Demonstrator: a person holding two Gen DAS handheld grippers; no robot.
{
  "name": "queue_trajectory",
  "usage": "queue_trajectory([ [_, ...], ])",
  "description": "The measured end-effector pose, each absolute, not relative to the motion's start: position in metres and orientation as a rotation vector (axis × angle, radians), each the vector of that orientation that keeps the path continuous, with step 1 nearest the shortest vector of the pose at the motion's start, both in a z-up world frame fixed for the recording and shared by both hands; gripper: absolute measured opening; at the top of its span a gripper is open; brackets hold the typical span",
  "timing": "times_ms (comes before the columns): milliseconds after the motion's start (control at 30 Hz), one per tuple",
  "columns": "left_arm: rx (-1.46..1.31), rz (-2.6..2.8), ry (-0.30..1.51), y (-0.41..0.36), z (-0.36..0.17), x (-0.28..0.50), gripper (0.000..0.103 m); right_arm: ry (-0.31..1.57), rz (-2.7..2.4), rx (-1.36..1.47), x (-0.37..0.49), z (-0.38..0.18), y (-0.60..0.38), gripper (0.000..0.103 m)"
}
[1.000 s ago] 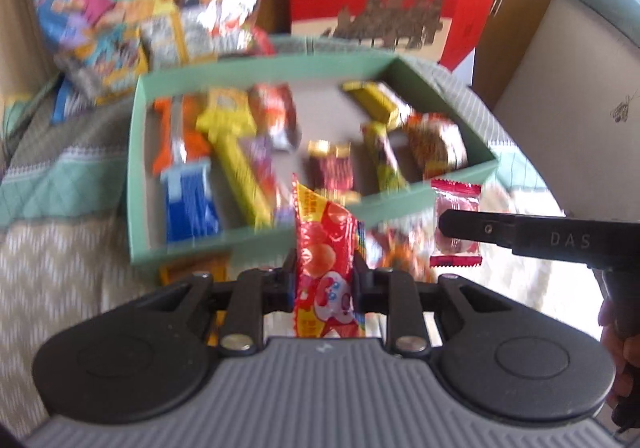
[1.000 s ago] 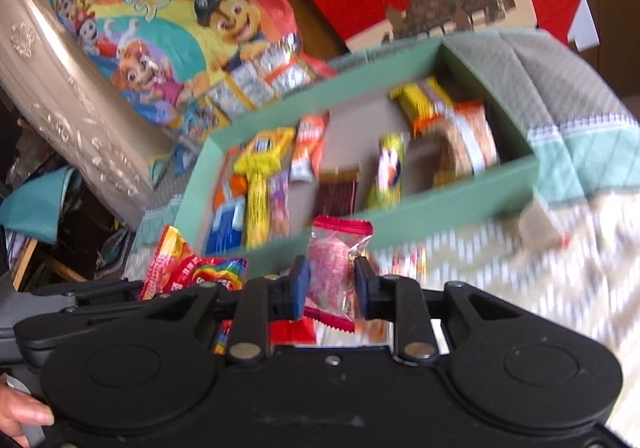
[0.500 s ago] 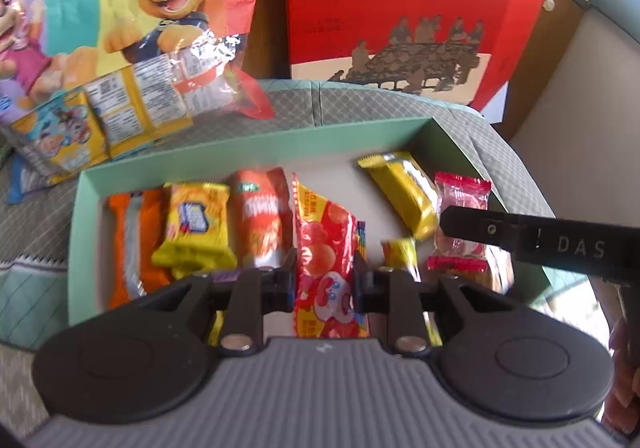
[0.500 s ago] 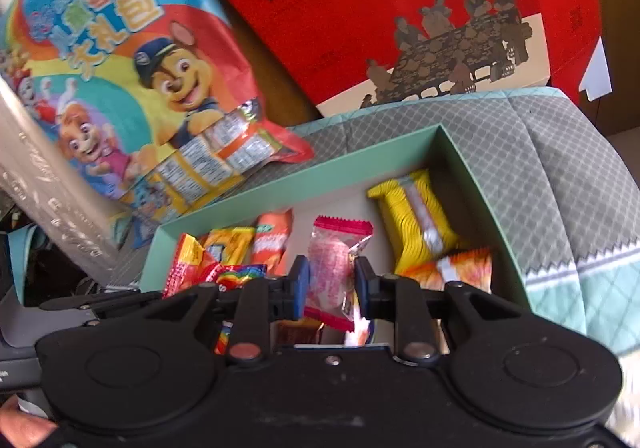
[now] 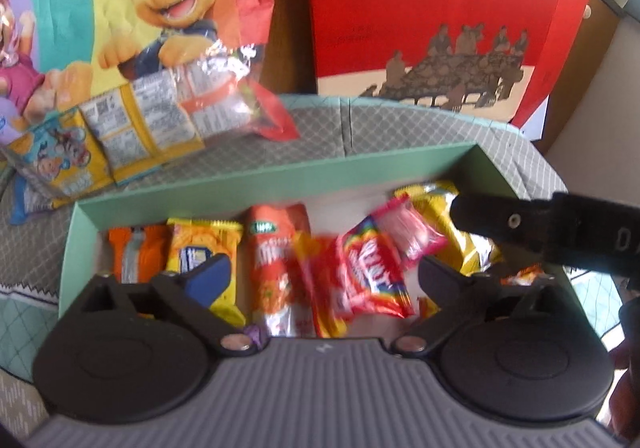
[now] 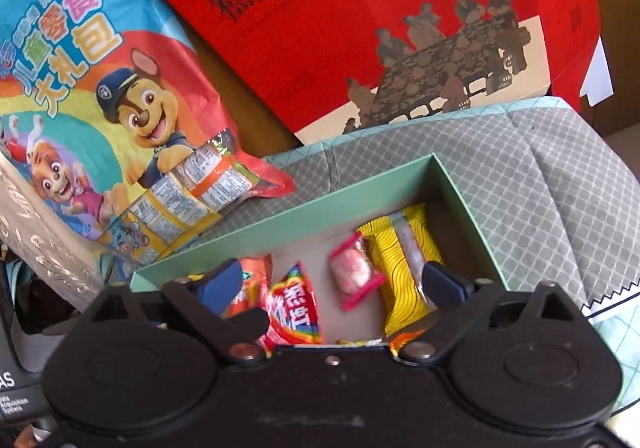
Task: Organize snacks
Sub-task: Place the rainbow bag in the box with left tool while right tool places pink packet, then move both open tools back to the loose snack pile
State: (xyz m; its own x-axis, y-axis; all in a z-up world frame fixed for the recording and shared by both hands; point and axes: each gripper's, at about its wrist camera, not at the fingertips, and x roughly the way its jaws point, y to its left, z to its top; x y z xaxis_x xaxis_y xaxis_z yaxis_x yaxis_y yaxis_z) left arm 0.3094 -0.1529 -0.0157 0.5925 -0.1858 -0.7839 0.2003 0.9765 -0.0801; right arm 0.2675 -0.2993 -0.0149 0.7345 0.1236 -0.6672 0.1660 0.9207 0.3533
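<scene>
A green box (image 5: 280, 177) holds several snacks. My left gripper (image 5: 320, 272) is open above it, with a red rainbow candy pack (image 5: 372, 272) lying loose between its fingers. My right gripper (image 6: 336, 280) is open above the same box (image 6: 320, 215). A pink wrapped candy (image 6: 354, 274) lies on the box floor between its fingers, next to a yellow pack (image 6: 404, 268). The pink candy also shows in the left wrist view (image 5: 408, 228). The rainbow pack shows in the right wrist view (image 6: 296, 308). The right gripper's finger (image 5: 520, 224) crosses the left wrist view at right.
A large cartoon-dog snack bag (image 6: 100, 95) leans behind the box at left, with small packets (image 5: 152, 119) spilling out. A red paper bag (image 6: 380, 15) stands behind. The box sits on a grey quilted cover (image 6: 540, 175). An orange pack (image 5: 272, 260) and a yellow pack (image 5: 200, 244) lie inside.
Both grippers have opened and let go. The red candy pack and the pink candy now lie in the box. Both grippers moved forward over the box.
</scene>
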Motion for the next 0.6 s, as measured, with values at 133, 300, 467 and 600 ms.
queue_trajectory([
  [133, 0.012, -0.22, 0.921, -0.147, -0.016, 0.301, 0.103, 0.753, -0.034, 0.411, 0.261, -0.014, -0.298, 0.103],
  [300, 0.011, -0.212, 0.926, -0.142, -0.012, 0.288, 0.103, 0.768, -0.03, 0.405, 0.248, -0.01, -0.292, 0.103],
  [467, 0.008, -0.216, 0.921, -0.139, -0.002, 0.271, 0.103, 0.764, -0.021, 0.399, 0.23, -0.001, -0.287, 0.103],
  [600, 0.006, -0.226, 0.913, -0.136, 0.006, 0.253, 0.103, 0.76, -0.013, 0.397, 0.211, 0.007, -0.283, 0.103],
])
